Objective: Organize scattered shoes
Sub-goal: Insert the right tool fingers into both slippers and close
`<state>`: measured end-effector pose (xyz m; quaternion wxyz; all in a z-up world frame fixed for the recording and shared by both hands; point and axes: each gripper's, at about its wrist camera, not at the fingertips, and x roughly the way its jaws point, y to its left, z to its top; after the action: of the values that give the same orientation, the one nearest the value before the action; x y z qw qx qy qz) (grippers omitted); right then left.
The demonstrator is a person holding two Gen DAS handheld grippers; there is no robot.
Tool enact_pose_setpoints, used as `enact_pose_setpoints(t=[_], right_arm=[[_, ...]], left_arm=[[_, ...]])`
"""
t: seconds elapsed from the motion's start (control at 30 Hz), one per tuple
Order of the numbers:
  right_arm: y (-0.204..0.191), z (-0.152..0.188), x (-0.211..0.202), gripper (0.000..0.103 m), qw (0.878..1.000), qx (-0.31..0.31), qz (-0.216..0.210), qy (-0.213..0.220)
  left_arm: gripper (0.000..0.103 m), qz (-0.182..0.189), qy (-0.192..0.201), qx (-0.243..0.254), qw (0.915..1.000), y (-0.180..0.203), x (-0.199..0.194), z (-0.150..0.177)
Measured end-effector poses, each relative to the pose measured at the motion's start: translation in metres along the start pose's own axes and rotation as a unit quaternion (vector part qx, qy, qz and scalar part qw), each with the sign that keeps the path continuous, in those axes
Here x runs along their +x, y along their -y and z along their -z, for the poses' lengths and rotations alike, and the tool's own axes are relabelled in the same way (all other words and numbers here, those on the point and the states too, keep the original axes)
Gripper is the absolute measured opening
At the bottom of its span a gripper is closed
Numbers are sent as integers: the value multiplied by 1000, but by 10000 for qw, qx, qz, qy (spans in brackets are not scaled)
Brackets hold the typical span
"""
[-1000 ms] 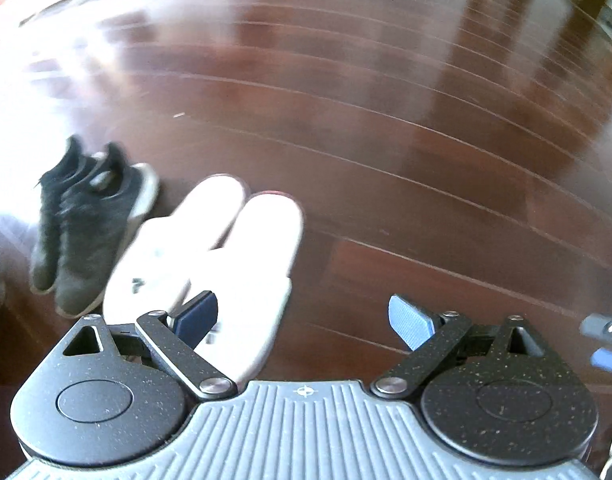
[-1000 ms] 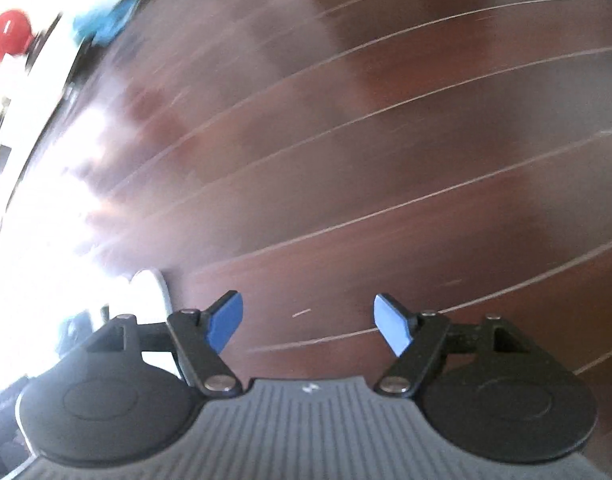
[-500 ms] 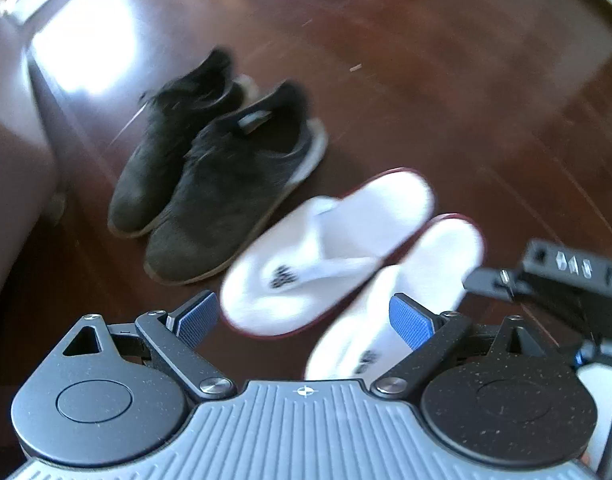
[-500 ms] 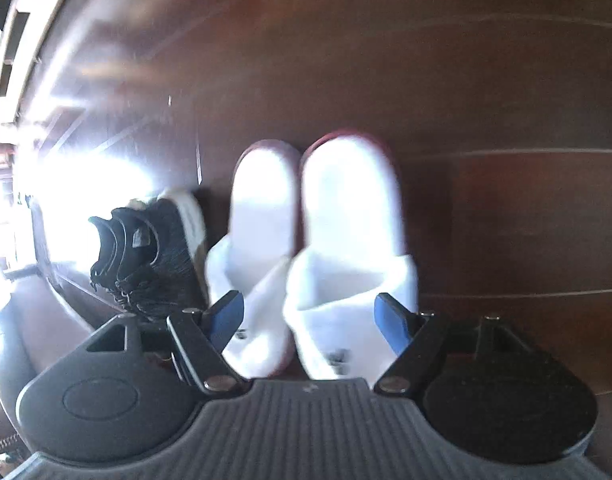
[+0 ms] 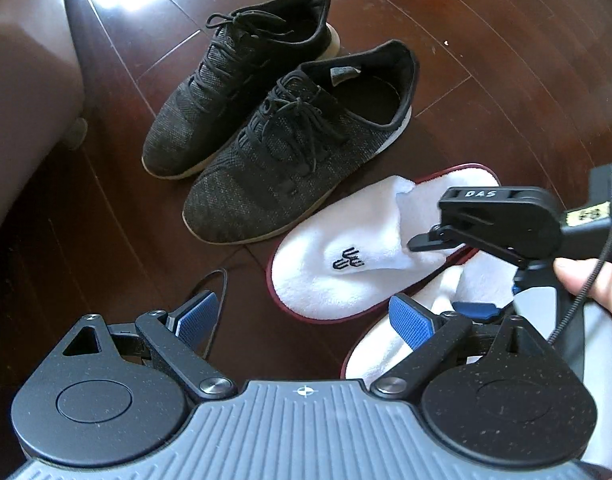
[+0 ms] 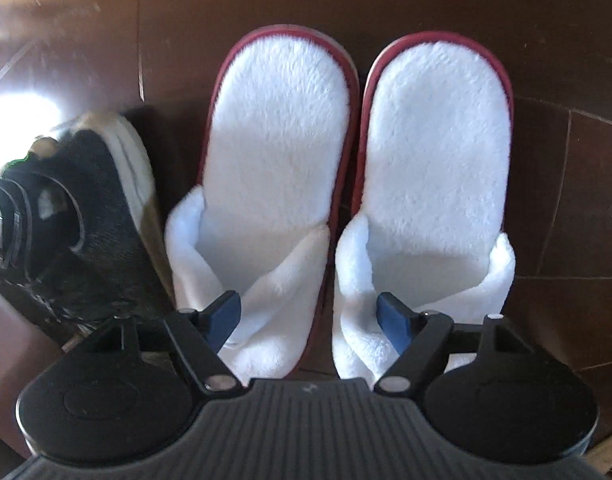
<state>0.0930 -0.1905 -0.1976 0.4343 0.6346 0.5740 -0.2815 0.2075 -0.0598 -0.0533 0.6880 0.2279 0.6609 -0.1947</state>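
- Nearest the left gripper [image 5: 307, 318], jaws apart and empty, two white slippers [image 5: 357, 252] lie side by side on the wood floor [image 5: 485, 80], toes toward the camera.
- Over them, the right gripper [image 6: 307, 318] hangs spread, holding nothing; their long axes run parallel, heels far.
- Beyond, two black sneakers [image 5: 278, 156] sit parallel, toes likewise near.

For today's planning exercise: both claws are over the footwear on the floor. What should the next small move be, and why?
Probably lower the right claw, open and empty, onto one white slipper and close. Both slippers lie side by side under it, beside the paired black sneakers, and the left claw also hangs open over bare floor.
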Motion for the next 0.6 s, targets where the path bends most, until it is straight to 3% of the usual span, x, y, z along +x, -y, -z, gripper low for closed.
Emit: enact_pose_setpoints(t=[0.17,0.33,0.43,0.5,0.6], right_arm=[[-3,-15,8,79,9995,217,191,-148],[-7,-16,23,77,9983,-21,486,-321],[-1,-13,29,63,9976,-185,549,-382],[8,-11,30,47,9979,-215,459,-411],[17,-11,28,37,9986,-290,266,-364]], left_arm=[[96,93,-3,-210,9997,-7,1,-3],[96,179,18,-165,9997,-7,1,-4],[96,196,-46,-175,9996,-9,5,-3],[96,224,-58,-204,9995,-10,6,-4],[96,241,-57,-188,9995,-10,6,-4]])
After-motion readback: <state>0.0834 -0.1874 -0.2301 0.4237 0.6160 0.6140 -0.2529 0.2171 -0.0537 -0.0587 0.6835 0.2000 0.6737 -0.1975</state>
